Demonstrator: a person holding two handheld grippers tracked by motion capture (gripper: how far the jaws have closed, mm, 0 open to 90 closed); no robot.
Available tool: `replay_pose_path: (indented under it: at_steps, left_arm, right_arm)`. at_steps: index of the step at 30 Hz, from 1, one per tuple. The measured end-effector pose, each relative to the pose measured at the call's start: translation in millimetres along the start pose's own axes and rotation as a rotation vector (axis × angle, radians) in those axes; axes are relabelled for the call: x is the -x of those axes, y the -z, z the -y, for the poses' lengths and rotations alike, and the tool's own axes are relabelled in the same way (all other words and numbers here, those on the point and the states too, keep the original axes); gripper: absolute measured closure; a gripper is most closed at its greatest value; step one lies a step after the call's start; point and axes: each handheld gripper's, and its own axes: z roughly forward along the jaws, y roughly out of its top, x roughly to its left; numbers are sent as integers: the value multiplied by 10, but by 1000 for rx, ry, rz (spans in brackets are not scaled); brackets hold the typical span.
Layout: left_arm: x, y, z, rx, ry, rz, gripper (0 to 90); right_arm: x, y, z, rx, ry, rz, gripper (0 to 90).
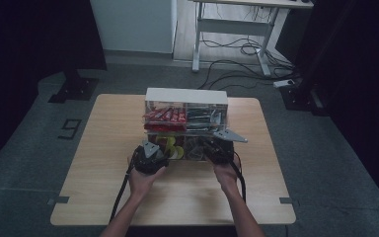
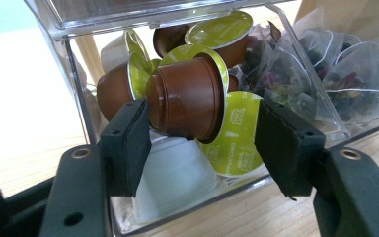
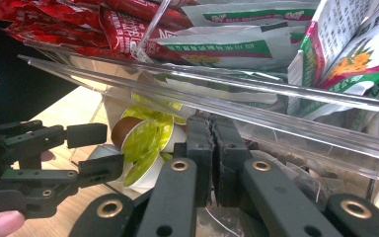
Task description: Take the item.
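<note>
A brown coffee capsule [image 2: 185, 98] is being approached by the left hand-held gripper [image 2: 202, 140], whose jaws are standing wide, one on each side of the capsule, in the centre of the left gripper view. The capsule is lying on its side atop the pile in the lower left compartment of the clear organizer [image 1: 186, 118], at the middle of the high view. For a clean grip, the jaws are probably best closed across the brown body rather than over the green foil lid [image 2: 237, 133] at lower right, which looks likely to slip.

The right hand-held gripper [image 3: 212, 158] is being held with its jaws closed together, and it cannot be told whether the flap edge is being pinched or only pressed, at the clear flap [image 3: 256, 103] running across the middle of the right gripper view.

A white capsule [image 2: 172, 177] is lying just below the brown one, and tea bags [image 2: 296, 69] are being kept apart by a divider at upper right. Red sachets [image 1: 165, 116] are sitting in the upper tier above. Neighbouring capsules could be dragged out with it onto the table [image 1: 103, 163].
</note>
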Motion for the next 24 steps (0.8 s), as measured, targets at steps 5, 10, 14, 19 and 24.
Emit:
replay_pose_path:
  at_steps: [5, 10, 14, 19, 24]
  left_arm:
    - [15, -27, -9, 6, -2, -7, 391]
    - [22, -57, -12, 11, 4, -15, 391]
    - [26, -91, -15, 14, 7, -21, 391]
    - [20, -129, -13, 17, 11, -39, 392]
    - [18, -158, 4, 26, 21, -61, 429]
  right_arm:
    - [2, 0, -2, -1, 1, -1, 865]
    - [5, 0, -1, -1, -1, -3, 865]
    - [8, -1, 1, 2, -2, -6, 865]
    - [8, -1, 5, 5, -3, -6, 865]
    - [2, 0, 1, 1, 0, -2, 865]
